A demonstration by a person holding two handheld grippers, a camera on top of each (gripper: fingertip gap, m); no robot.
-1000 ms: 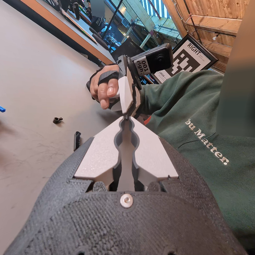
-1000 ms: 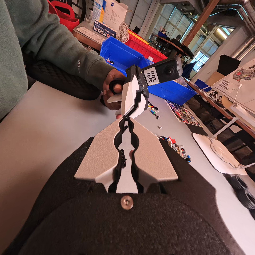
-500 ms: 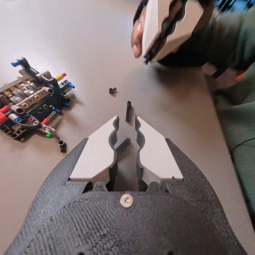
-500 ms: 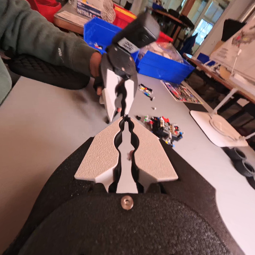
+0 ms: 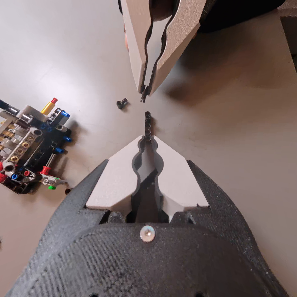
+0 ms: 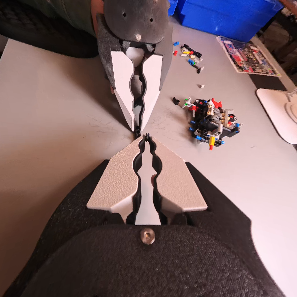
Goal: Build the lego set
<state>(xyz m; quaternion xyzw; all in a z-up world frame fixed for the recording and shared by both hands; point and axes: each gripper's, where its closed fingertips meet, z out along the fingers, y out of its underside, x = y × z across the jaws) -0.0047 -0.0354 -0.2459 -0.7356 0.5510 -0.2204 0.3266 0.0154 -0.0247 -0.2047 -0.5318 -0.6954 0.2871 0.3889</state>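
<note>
Black beam point(image 5: 147, 127) lay on desk point(image 5: 225, 128), long axis pointing straight out from left gripper point(image 5: 147, 137); near end sat between its narrowly parted fingers, grip uncertain. Right gripper point(image 6: 147, 139), closed on small black pin point(image 6: 146, 137), pointed at far end.

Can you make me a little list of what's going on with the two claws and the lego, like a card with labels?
Left claw: closed on one end of a black holed beam at its tips
Right claw: pinching a tiny black pin
Claws: tip to tip, pin and beam not joined yet
Half-built model: sitting on the table, nobody touching it
Loose black connector: on the table near the claw tips
Spare pieces: small pile farther back
</note>
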